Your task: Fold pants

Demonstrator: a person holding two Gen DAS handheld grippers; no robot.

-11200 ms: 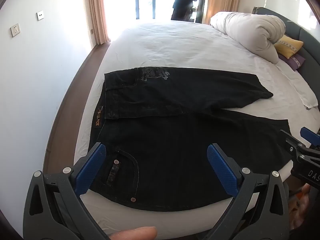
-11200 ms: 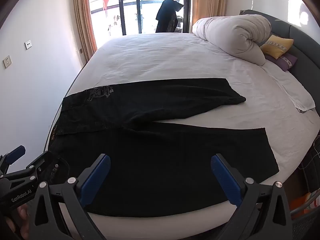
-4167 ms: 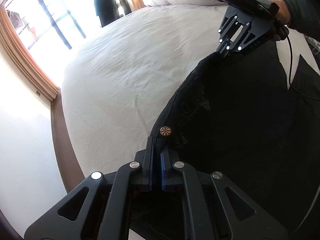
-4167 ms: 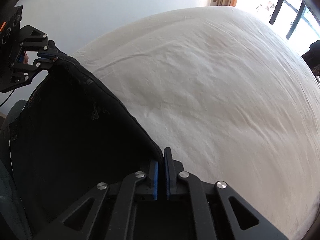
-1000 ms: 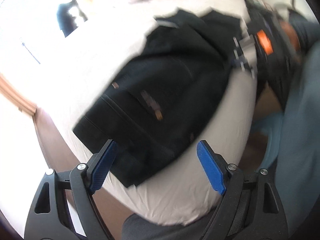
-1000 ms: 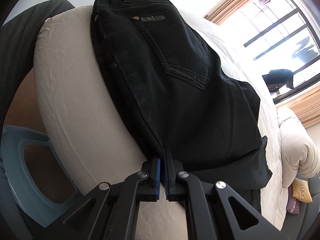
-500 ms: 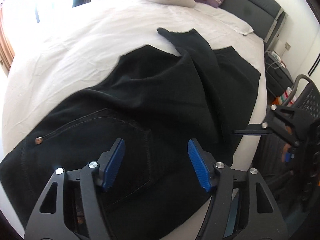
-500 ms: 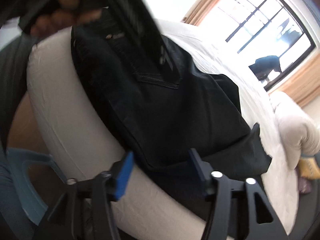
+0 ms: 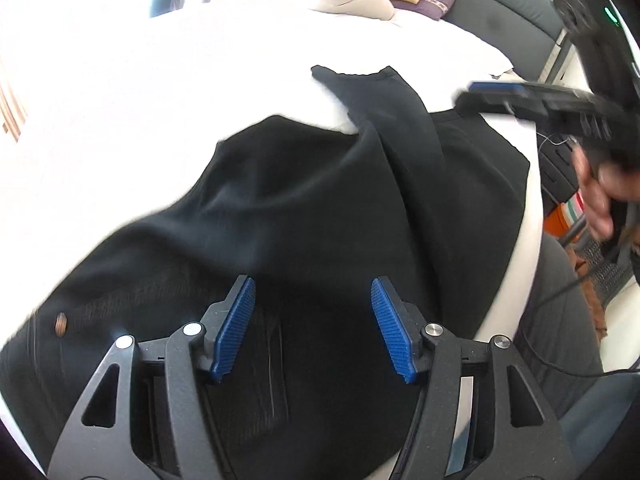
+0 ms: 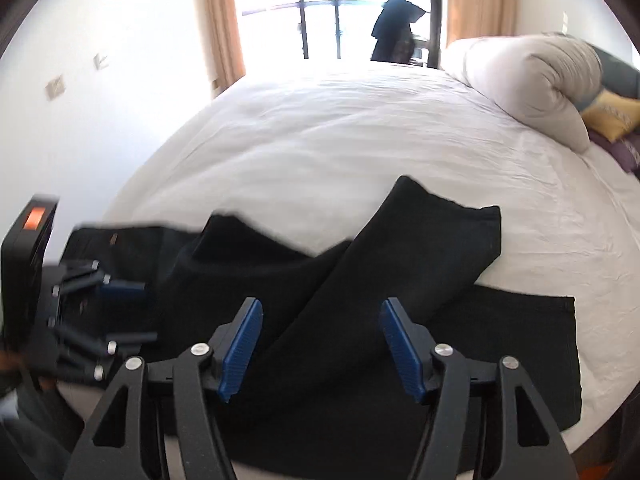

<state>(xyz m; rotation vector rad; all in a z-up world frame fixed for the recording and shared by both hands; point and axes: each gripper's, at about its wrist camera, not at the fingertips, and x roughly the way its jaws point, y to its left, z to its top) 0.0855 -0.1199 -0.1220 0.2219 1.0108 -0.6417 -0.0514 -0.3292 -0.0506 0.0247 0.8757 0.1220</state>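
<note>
Black pants (image 9: 300,200) lie folded lengthwise near the front edge of the white bed (image 9: 140,80). The upper leg (image 10: 420,248) slants crookedly across the lower one. My left gripper (image 9: 311,284) hovers over the waist end, close to a copper rivet (image 9: 61,323). Its jaws are closing, with only cloth below and nothing pressed between the pads. My right gripper (image 10: 321,304) hangs above the legs with its jaws opening and nothing between them. Each gripper shows in the other's view: the right gripper (image 9: 492,96) at upper right, the left gripper (image 10: 128,312) blurred at far left.
A rolled grey duvet (image 10: 532,88) and a yellow pillow (image 10: 612,116) lie at the head of the bed by the dark headboard (image 9: 500,12). A hand (image 9: 596,200) holds the right gripper beside the bed edge. Window and curtains (image 10: 340,8) stand beyond the bed.
My right gripper let go of the pants' edge, opened, rose and rolled upright. My left gripper swept over the pants to the waist end, its jaws narrowing.
</note>
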